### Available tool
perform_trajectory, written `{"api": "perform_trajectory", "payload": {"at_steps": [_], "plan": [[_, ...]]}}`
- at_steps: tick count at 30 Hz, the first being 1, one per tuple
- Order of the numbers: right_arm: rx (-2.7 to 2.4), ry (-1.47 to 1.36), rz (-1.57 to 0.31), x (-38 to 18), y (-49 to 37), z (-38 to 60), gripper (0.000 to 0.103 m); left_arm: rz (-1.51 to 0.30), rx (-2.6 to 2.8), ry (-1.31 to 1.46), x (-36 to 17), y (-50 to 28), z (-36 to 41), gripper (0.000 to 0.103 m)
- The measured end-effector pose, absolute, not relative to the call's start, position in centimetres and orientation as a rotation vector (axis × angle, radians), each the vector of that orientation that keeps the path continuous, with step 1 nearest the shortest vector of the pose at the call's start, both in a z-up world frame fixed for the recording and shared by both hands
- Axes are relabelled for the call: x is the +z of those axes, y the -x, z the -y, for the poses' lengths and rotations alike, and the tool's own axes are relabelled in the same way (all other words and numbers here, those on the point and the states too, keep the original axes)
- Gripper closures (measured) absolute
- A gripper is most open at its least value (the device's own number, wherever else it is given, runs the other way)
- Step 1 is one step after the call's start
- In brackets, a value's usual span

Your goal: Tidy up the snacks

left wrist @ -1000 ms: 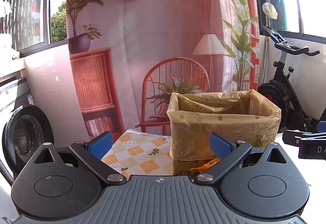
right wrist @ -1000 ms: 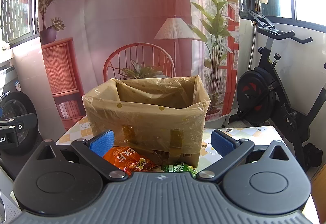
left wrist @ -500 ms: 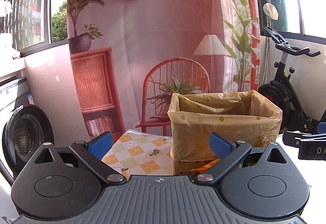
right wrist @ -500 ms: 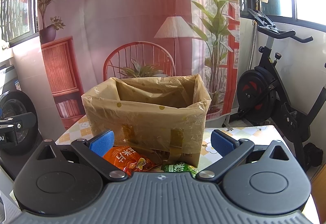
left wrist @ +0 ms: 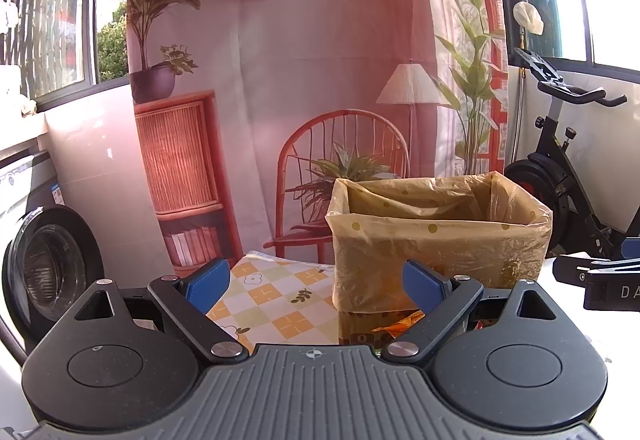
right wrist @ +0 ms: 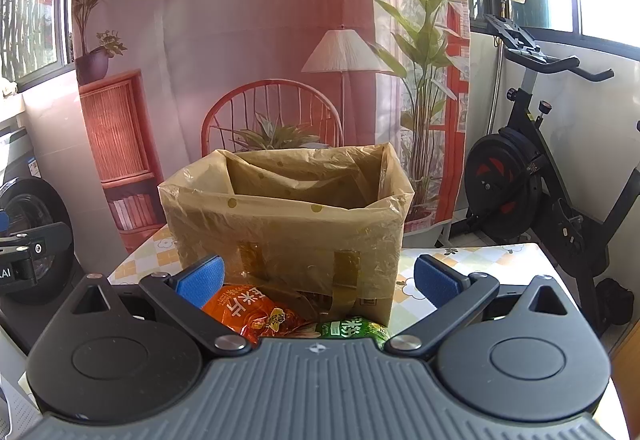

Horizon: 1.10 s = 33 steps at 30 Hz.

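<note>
Looking out from the left wrist, the left tongs stand spread wide and empty above the checkered desk, with the bag-lined box ahead to the right. From the right wrist, the right tongs also gape empty, an orange snack packet and a green snack packet lying between them, just before the box.

An exercise bike stands right of the checkered tablecloth.
</note>
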State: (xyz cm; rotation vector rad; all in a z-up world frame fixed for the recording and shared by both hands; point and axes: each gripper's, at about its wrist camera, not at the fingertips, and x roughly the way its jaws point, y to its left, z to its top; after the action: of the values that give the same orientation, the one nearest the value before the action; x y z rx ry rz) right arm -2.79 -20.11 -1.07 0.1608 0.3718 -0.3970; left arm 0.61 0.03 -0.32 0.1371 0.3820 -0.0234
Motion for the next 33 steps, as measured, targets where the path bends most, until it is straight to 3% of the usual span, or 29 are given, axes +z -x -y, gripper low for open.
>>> {"api": "perform_trajectory", "payload": {"at_steps": [33], "plan": [[-0.396,-0.164,-0.376,-1.38,2.66,20.16,0.0,-0.386,-0.036,-0.084,-0.42,-0.59,-0.51,0.006]]}}
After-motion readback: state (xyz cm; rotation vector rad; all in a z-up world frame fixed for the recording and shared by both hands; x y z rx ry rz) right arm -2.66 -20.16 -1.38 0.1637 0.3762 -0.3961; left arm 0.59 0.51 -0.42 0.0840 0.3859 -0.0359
